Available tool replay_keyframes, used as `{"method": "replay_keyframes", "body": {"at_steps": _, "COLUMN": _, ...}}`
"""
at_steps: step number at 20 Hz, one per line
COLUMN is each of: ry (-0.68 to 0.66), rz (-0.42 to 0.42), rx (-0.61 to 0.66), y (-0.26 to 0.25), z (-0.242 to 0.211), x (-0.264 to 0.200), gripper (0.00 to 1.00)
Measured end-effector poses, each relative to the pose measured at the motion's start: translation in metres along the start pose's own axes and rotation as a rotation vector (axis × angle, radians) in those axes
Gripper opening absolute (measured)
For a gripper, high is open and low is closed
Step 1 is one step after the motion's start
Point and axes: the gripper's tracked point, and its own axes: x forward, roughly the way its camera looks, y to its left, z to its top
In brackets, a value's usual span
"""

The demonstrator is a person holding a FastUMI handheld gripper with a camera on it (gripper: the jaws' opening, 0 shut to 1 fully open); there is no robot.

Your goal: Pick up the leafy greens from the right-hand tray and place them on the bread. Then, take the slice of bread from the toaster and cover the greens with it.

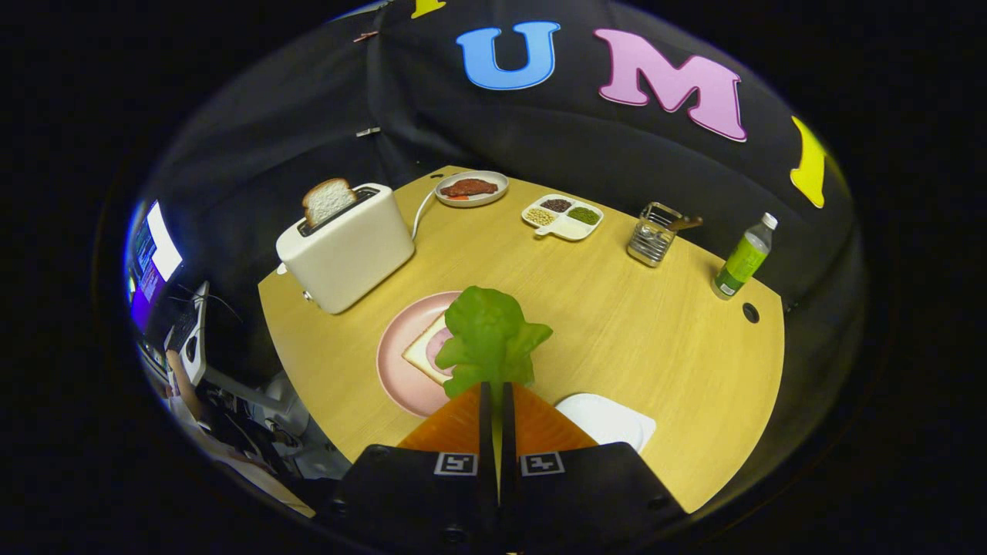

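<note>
My gripper (pixel 494 385) is shut on the leafy greens (pixel 489 336), which stick up from between the fingertips, held above the table. Below and just left of the greens lies a slice of bread (pixel 426 351) on a pink plate (pixel 401 368), partly hidden by the leaf. To the right of the fingers sits a white tray (pixel 605 418) with nothing on it. Beyond the plate stands a white toaster (pixel 347 250) with a second slice of bread (pixel 328 200) poking up out of its slot.
On the far side of the wooden table (pixel 632 339) are a grey plate with reddish food (pixel 471 188), a divided white dish of beans (pixel 562 216), a metal wire holder (pixel 654 233) and a green bottle (pixel 742 259). A monitor (pixel 154 258) glows beyond the table's left edge.
</note>
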Motion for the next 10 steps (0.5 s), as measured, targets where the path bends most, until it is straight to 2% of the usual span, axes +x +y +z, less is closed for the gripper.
{"method": "replay_keyframes", "body": {"at_steps": 3, "ry": 0.007, "rz": 0.028, "rx": 0.012, "y": 0.022, "z": 0.011, "x": 0.015, "gripper": 0.06}}
{"method": "replay_keyframes", "body": {"at_steps": 10, "ry": 0.032, "rz": 0.05, "rx": 0.047, "y": 0.041, "z": 0.026, "x": 0.052, "gripper": 0.06}}
